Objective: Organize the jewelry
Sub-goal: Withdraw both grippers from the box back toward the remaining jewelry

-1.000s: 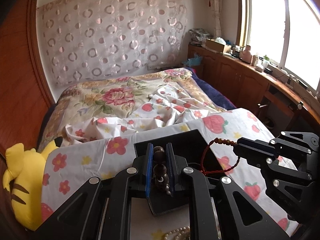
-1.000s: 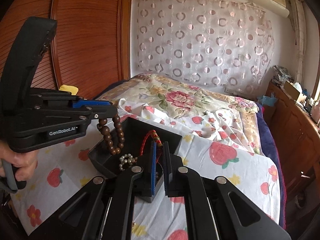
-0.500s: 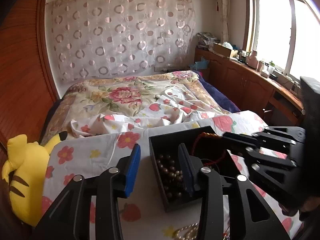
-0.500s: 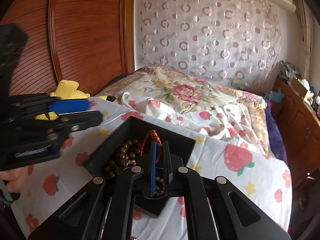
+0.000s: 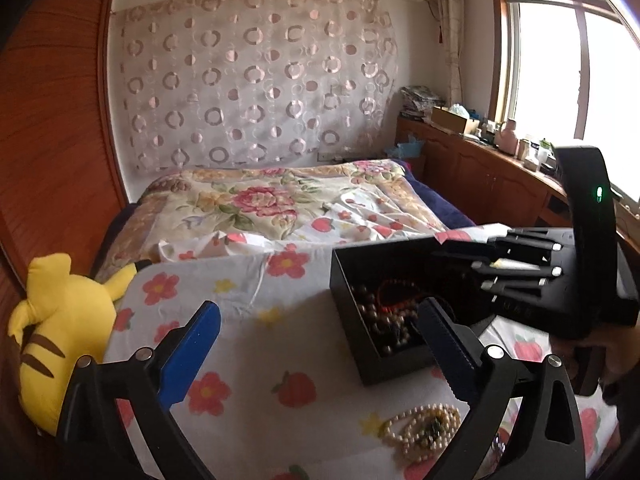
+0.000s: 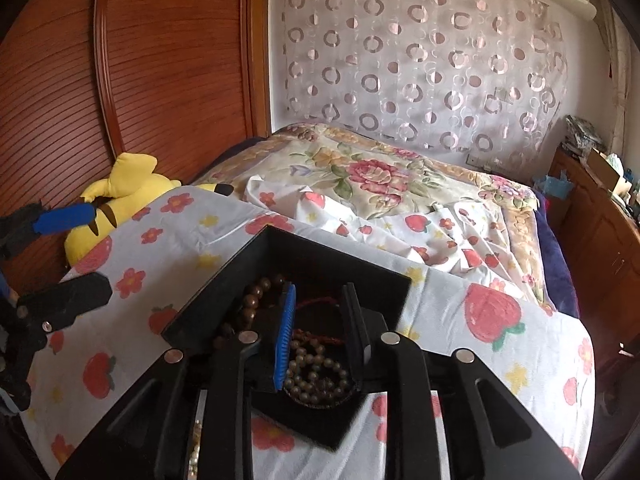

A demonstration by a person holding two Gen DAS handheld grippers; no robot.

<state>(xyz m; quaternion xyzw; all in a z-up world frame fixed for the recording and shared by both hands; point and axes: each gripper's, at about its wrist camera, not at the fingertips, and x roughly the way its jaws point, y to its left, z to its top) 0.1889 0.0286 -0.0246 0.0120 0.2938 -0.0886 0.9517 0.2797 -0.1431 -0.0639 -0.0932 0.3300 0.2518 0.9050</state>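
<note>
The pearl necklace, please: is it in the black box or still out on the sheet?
Out. The pearl necklace lies heaped on the flowered sheet, in front of the black box.

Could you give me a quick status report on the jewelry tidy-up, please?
Left gripper open, empty. Right gripper open over black rectangular box. Brown bead bracelet and red cord bracelet inside. Pearl necklace lies outside on sheet; nothing blocking.
</note>
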